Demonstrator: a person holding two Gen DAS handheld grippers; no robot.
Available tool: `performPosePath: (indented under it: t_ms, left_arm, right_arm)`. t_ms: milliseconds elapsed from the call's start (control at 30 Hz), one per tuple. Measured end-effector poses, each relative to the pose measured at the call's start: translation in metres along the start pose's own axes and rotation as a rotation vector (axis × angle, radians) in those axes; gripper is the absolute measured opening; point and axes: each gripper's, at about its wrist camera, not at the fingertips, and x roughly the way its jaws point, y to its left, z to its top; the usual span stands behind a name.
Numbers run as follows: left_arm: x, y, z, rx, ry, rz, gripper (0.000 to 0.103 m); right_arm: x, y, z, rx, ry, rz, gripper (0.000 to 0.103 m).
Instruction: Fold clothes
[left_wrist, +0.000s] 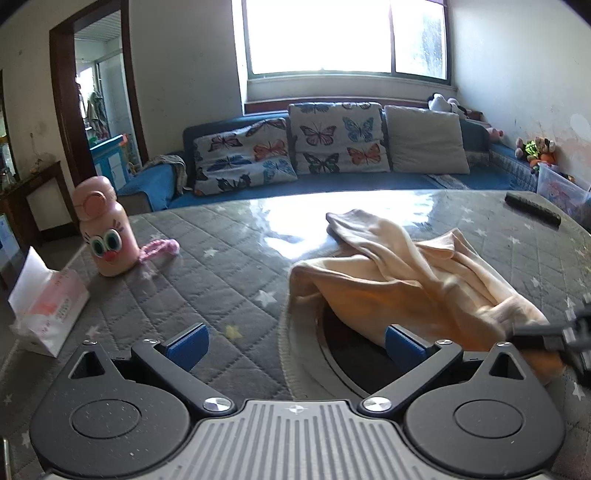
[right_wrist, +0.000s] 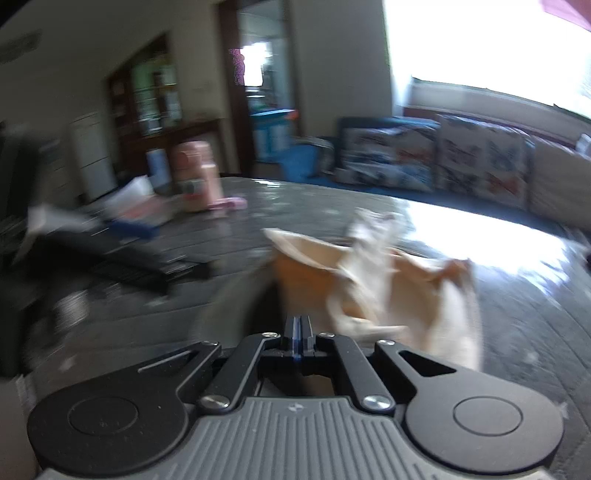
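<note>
A cream-peach garment (left_wrist: 402, 273) lies crumpled on the grey quilted table (left_wrist: 207, 273), right of centre. My left gripper (left_wrist: 295, 345) is open and empty, low over the table, its right pad at the garment's near edge. My right gripper shows in the left wrist view (left_wrist: 554, 338) at the right edge, where it meets the garment's near end. In the blurred right wrist view my right gripper (right_wrist: 298, 328) has its jaws together, with the garment (right_wrist: 373, 280) bunched just ahead and to the right; whether cloth is pinched between the jaws is unclear.
A pink cartoon-face bottle (left_wrist: 105, 229) and a pink cloth strip (left_wrist: 159, 249) stand at the far left. A tissue pack (left_wrist: 48, 310) lies at the left edge. A black remote (left_wrist: 532, 211) lies at the far right. A blue sofa (left_wrist: 332, 155) is beyond.
</note>
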Motion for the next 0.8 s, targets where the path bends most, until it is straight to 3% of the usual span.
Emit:
performPosePath:
  t_ms: [100, 233, 333, 467, 600, 800]
  left_arm:
    - [-0.003, 0.002, 0.002, -0.002, -0.01, -0.006, 0.103]
    - [-0.002, -0.002, 0.006, 0.015, -0.014, -0.023, 0.103]
    - [0.003, -0.006, 0.009, 0.029, -0.015, -0.036, 0.103]
    - [0.01, -0.013, 0.014, 0.05, -0.012, -0.055, 0.103]
    - [0.018, -0.021, 0.019, 0.072, -0.007, -0.074, 0.103]
    - [0.023, -0.029, 0.028, 0.093, -0.013, -0.097, 0.103]
  right_arm:
    - [-0.01, 0.031, -0.007, -0.071, 0.007, 0.09, 0.0]
    - [-0.015, 0.045, -0.012, -0.091, 0.011, 0.109, 0.001]
    - [-0.016, 0.034, -0.006, -0.069, 0.004, 0.061, 0.007]
    - [-0.012, 0.006, 0.0, -0.022, -0.001, -0.035, 0.033]
    - [0.006, -0.026, 0.0, 0.046, 0.036, -0.109, 0.034]
    - [0.04, -0.056, -0.002, 0.144, 0.081, -0.121, 0.036]
